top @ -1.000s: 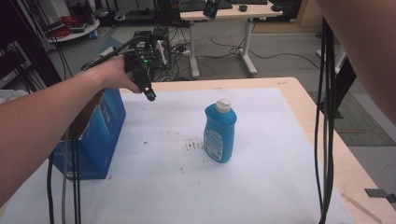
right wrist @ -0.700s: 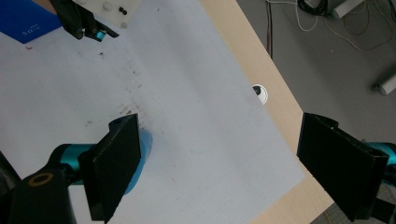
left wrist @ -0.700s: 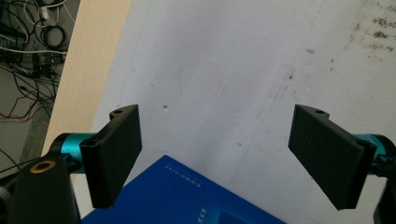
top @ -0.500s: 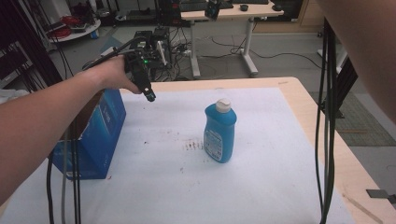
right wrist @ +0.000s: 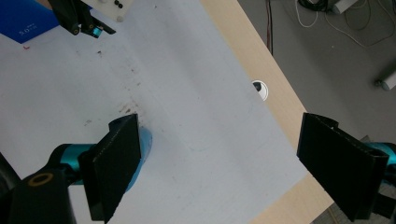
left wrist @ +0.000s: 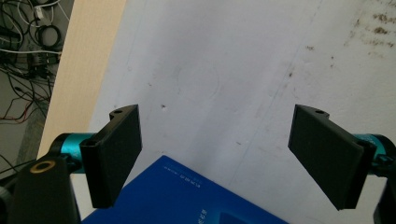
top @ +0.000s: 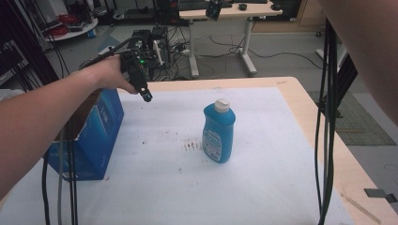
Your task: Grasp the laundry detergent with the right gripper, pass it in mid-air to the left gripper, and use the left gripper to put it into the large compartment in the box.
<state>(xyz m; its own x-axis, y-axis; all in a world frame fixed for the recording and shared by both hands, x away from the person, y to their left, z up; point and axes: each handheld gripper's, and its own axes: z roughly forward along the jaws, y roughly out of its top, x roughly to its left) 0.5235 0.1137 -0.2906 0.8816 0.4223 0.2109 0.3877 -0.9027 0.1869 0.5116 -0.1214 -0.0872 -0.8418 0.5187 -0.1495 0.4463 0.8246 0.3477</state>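
A blue bottle (top: 219, 133) with a white cap stands upright near the middle of the white-covered table (top: 281, 187). A blue box (top: 96, 133) stands at the table's left side. My left gripper (top: 146, 96) hovers above the box's far corner, well left of the bottle. In the left gripper view its jaws (left wrist: 217, 158) are wide open with nothing between them, and the blue box (left wrist: 187, 196) lies just below. My right gripper (right wrist: 219, 154) is open high above the table; its left jaw hides most of the blue bottle (right wrist: 145, 144).
Black cables (top: 326, 117) hang down over the table's right side. A person's forearm (top: 366, 47) crosses the upper right of the high view. The wooden table edge (right wrist: 261, 60) has a small round grommet (right wrist: 259, 88). Desks and cable clutter stand beyond the far edge.
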